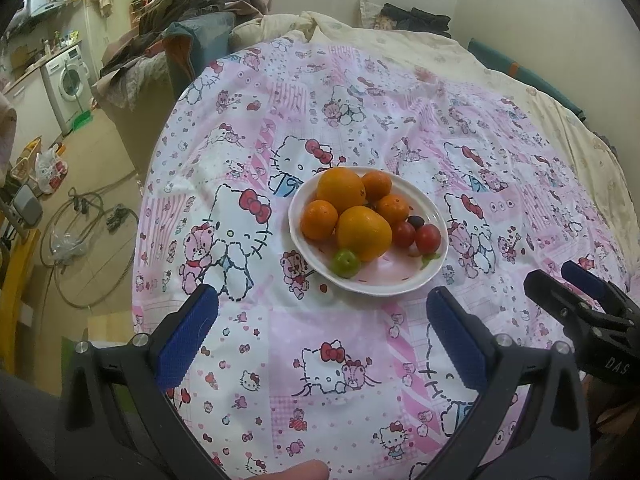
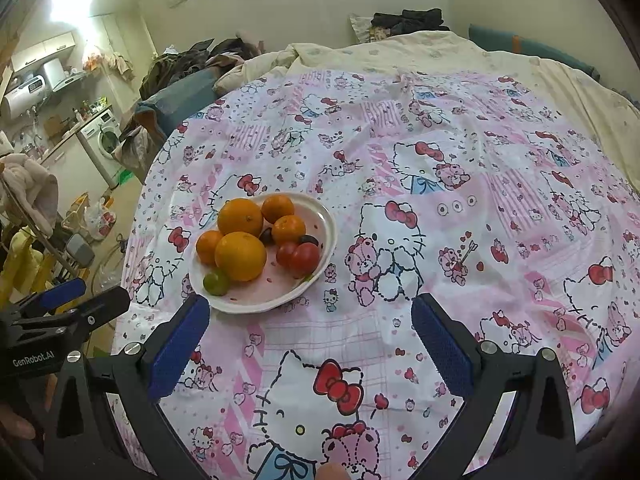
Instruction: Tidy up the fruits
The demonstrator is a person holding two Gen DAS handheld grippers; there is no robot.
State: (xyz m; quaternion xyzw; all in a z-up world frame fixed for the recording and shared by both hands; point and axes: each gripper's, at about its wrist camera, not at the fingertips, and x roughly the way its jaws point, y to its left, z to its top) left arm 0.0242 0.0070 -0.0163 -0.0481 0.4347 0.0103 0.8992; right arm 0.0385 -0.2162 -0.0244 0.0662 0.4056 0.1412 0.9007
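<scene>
I see my left gripper (image 1: 322,316) low in the frame with its blue pads spread wide and nothing between them, my right gripper (image 2: 310,326) likewise gaping, both level and side by side.

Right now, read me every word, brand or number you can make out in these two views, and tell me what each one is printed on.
"GenRobot.AI": white lettering on the black body of the left tool, seen from the right wrist view.
"DAS": white lettering on the black body of the right tool, seen from the left wrist view; it may run on past the frame edge.
Washing machine panel: too small to read.
Bedsheet: cartoon figures only, no legible words.
</scene>
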